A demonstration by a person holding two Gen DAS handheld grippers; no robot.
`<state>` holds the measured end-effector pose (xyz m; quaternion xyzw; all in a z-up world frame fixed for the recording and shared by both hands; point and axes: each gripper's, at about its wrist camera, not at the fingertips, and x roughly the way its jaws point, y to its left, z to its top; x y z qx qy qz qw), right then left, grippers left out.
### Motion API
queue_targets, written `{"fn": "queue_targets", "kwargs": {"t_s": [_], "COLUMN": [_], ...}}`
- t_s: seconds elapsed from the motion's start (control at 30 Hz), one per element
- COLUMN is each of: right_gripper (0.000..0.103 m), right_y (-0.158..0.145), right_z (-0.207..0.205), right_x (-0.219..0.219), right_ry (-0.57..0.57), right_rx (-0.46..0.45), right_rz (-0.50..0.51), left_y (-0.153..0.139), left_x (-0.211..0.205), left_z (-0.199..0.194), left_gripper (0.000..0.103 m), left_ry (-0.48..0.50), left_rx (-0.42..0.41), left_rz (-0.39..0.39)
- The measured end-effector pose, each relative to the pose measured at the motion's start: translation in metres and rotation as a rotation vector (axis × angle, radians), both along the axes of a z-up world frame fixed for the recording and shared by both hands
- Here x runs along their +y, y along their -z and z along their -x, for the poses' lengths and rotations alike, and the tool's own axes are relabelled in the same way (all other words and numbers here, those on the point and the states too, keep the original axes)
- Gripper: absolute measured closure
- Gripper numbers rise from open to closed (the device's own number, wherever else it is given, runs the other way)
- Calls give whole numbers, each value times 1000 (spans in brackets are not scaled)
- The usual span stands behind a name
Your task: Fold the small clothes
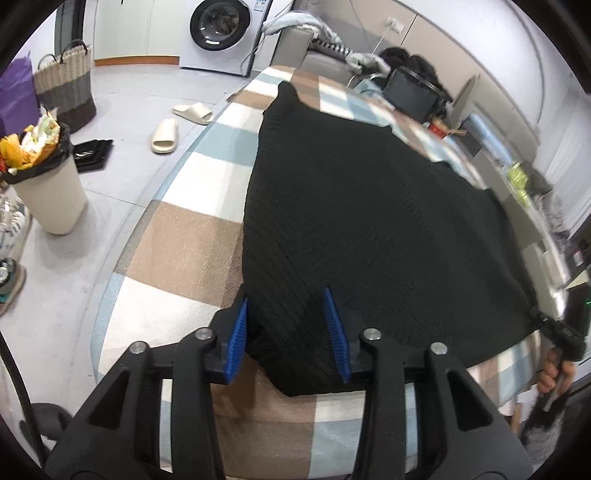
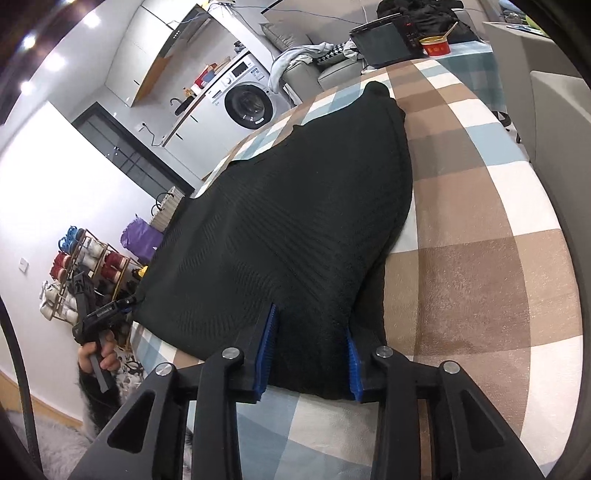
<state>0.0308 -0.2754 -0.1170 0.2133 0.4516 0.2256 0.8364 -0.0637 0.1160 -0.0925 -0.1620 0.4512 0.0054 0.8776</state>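
Note:
A black knit garment (image 1: pixel 362 206) lies spread flat on the checkered tablecloth (image 1: pixel 184 236). My left gripper (image 1: pixel 288 314) is open with its blue pads on either side of the garment's near left corner. My right gripper (image 2: pixel 312 332) is open and straddles the near right corner of the same garment (image 2: pixel 295 221). The right gripper also shows at the right edge of the left wrist view (image 1: pixel 554 328), at the garment's other near corner. The left gripper shows in the right wrist view (image 2: pixel 110 314) at the left corner, held by a hand.
A full waste bin (image 1: pixel 48 177), a woven basket (image 1: pixel 66 85), slippers (image 1: pixel 166 136) and a washing machine (image 1: pixel 221 29) stand on the floor to the left. A dark screen (image 2: pixel 380 40) and a red cup (image 2: pixel 436 46) sit at the table's far end. A shoe rack (image 2: pixel 85 269) stands by the wall.

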Motion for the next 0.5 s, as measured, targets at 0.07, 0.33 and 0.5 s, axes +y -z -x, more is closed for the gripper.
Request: {"fn": "queue_targets", "kwargs": {"t_s": [0.07, 0.33, 0.5], "right_gripper": [63, 61, 43], "right_y": [-1, -6, -4], "right_z": [2, 7, 7], "right_x": [3, 18, 17], "right_ry": [18, 16, -1], "right_rx": [2, -29, -37], "right_rz": [-1, 111, 51], "left_y": [2, 3, 2], "left_x": [-5, -10, -12], "left_z": [-2, -4, -3], "left_gripper": [58, 57, 56], "left_ry": [7, 4, 17], "left_rx": [1, -5, -14], "left_rz": [-23, -41, -56]}}
